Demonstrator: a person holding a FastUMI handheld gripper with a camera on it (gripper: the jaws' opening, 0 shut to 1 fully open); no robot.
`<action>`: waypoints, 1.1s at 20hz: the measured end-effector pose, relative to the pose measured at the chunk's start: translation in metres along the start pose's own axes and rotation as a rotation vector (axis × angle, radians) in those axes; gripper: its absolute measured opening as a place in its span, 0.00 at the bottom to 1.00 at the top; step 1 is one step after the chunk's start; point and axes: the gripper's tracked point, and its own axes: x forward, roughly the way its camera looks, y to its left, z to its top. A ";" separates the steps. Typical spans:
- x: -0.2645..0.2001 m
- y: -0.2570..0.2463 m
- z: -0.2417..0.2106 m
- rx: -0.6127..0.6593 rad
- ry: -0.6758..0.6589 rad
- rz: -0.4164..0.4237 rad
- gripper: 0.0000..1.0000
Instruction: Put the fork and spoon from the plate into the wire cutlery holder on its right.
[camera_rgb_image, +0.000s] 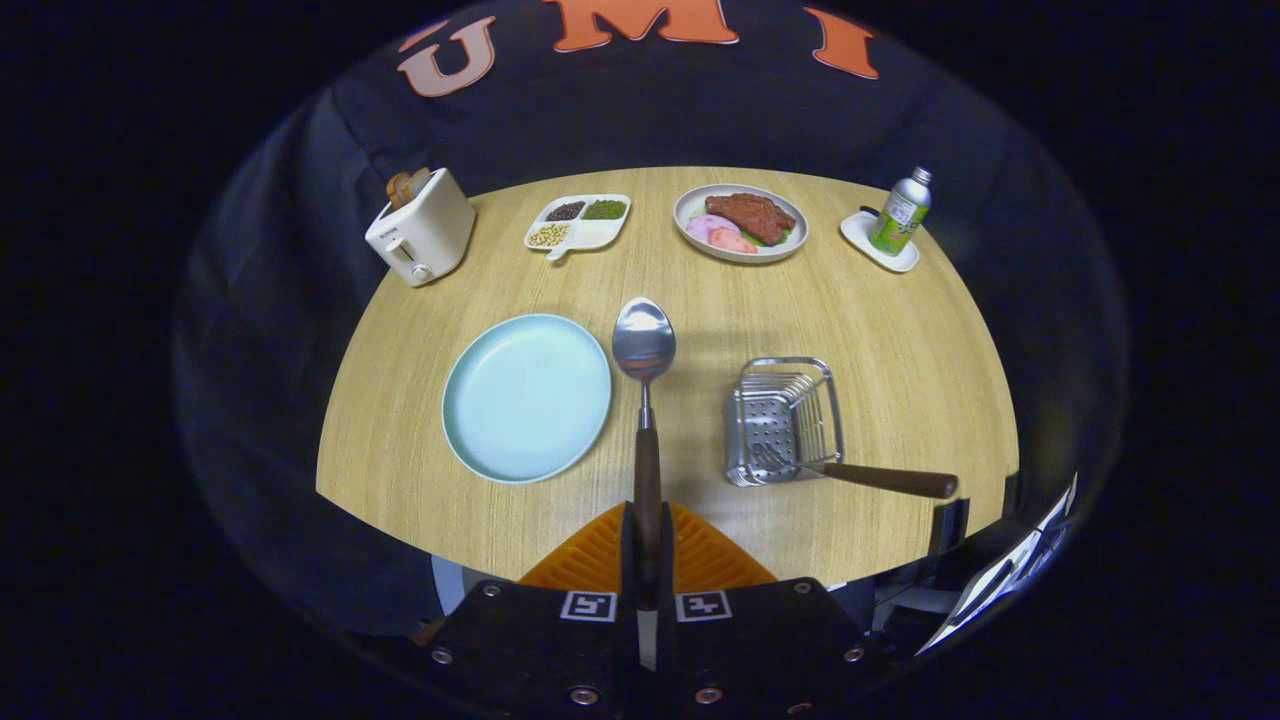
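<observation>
**Spoon pinched above the worktop**

We see the claw (647, 540) pressed tight on the brown handle of the spoon (644, 345), whose bowl points ahead, raised between the empty blue plate (527, 396) and the wire cutlery holder (783, 420). The fork (870, 476) lies in the holder, handle jutting out toward the worktop (880, 330) edge.

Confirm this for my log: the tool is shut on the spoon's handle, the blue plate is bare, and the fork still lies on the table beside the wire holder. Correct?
Not quite. The gripper view shows the fork already in the wire holder, its handle sticking out over the rim. The rest holds: the tool is shut on the spoon, and the blue plate is bare.
</observation>
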 end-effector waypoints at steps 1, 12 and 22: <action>-0.003 -0.011 -0.005 0.019 0.000 -0.005 0.07; 0.010 -0.064 -0.046 0.080 0.090 0.007 0.07; -0.006 -0.075 -0.002 0.054 0.000 0.017 0.22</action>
